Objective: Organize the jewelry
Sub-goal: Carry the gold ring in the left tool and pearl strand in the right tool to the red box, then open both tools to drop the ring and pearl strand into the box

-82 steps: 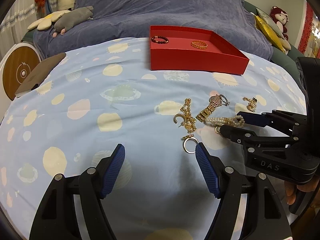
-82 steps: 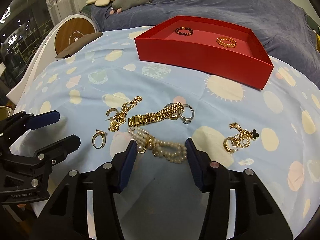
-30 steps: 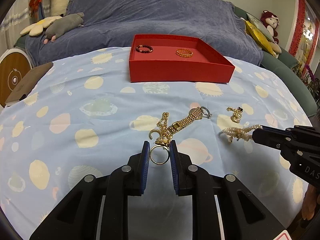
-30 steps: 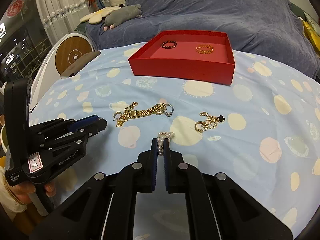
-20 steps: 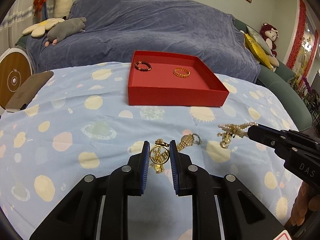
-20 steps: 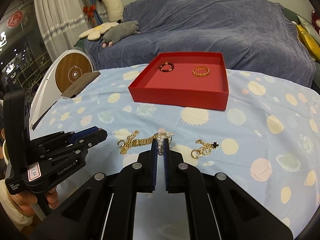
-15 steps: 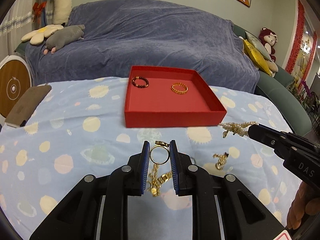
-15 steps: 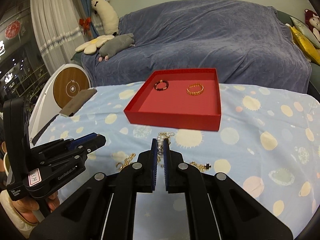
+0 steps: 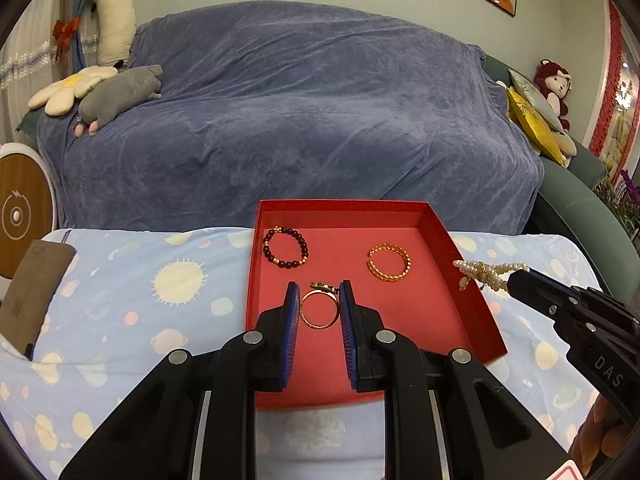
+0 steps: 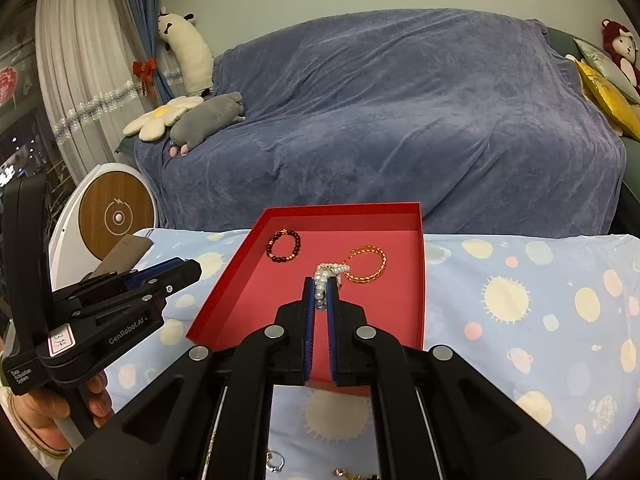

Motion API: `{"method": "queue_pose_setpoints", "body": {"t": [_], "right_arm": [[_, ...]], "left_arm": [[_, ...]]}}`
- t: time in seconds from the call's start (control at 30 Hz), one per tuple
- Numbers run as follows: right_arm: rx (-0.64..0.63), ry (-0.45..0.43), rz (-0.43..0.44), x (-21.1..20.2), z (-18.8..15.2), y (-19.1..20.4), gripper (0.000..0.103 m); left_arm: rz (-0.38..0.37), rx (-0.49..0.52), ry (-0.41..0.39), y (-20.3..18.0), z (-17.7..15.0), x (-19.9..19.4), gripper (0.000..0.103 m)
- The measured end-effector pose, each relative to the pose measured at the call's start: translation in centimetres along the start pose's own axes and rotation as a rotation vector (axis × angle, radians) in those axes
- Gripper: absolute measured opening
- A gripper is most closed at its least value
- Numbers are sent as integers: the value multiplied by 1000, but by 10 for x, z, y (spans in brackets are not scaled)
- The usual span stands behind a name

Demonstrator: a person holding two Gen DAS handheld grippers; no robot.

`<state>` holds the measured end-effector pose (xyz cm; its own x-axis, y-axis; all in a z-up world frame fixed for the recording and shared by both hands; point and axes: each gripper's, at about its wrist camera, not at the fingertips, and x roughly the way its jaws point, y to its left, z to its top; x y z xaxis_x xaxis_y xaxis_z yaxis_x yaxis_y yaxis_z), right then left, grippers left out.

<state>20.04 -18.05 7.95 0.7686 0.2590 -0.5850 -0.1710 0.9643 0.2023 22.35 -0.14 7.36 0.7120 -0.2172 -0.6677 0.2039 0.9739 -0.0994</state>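
Left hand-held gripper (image 9: 319, 307): blue pads clamped on thin gold ring with small dark charm (image 9: 318, 310), held above shallow red cardboard tray (image 9: 472, 300).
Right hand-held gripper (image 10: 320, 294): pads pinched on white pearl bracelet (image 10: 329, 274), over same tray.
Tray contents: dark red beaded bracelet (image 9: 285, 247), open gold chain-link bangle (image 9: 389, 261).
Tray sits on bench under pale blue planet-print cloth (image 9: 132, 292).

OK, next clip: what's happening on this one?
A person is sorting jewelry into a red tray with handheld tongs. The left tongs grip a gold ring above the tray; the right tongs pinch a pearl bracelet. A dark beaded bracelet and a gold bangle lie inside already.
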Motion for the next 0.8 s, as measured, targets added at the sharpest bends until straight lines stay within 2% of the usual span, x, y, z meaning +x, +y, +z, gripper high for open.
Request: {"method": "queue_pose_setpoints", "body": {"t": [0.33, 0.67, 0.77, 0.8], "right_arm": [[33, 70, -9, 55, -3, -15, 5], [37, 149, -41, 86, -17, -30, 6], [49, 141, -52, 83, -19, -32, 18], [53, 131, -55, 79, -19, -33, 29]], "left_arm": [[33, -17, 46, 5, 12, 57, 17], [71, -21, 87, 11, 9, 88, 17], [99, -29, 93, 13, 8, 91, 18], [110, -32, 92, 13, 8, 90, 21]]}}
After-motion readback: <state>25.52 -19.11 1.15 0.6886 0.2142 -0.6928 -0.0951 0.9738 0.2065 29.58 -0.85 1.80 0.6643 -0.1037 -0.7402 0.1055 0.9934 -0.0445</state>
